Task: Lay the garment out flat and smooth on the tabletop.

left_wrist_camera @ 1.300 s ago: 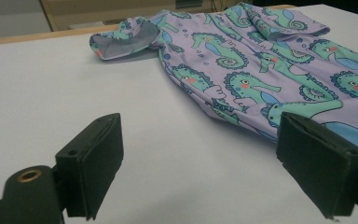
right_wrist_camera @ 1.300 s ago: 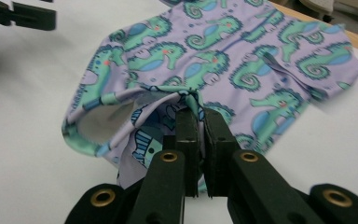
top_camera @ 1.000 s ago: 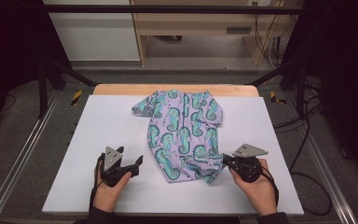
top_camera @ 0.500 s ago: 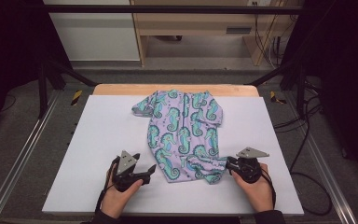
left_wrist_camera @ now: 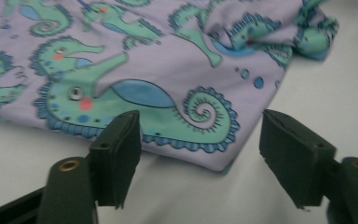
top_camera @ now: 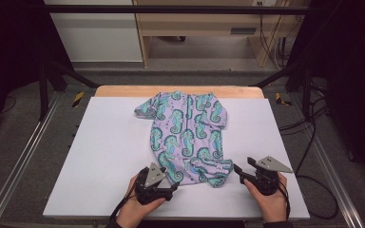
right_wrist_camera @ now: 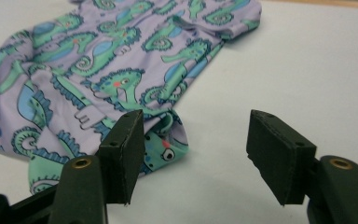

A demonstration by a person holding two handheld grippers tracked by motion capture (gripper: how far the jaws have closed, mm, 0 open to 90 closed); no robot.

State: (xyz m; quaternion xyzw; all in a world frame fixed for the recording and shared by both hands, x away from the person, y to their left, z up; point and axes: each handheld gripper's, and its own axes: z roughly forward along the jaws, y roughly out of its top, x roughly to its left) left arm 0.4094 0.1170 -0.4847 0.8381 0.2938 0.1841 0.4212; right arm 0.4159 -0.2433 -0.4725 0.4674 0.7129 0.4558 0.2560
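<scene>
Here, in the high view, a lilac seahorse-print baby garment [top_camera: 187, 137] lies spread at the middle of the white table [top_camera: 104, 156], with the left gripper [top_camera: 173, 186] at its seven o'clock hem and the right gripper [top_camera: 236, 170] just off its crumpled five o'clock corner. In the left gripper view the jaws, which have just been closing, stand spread with the hem edge at their twelve o'clock, pinching nothing. In the right gripper view the jaws, which have just been opening, stand apart with bare table between them and the bunched leg end at ten o'clock beside one jaw.
</scene>
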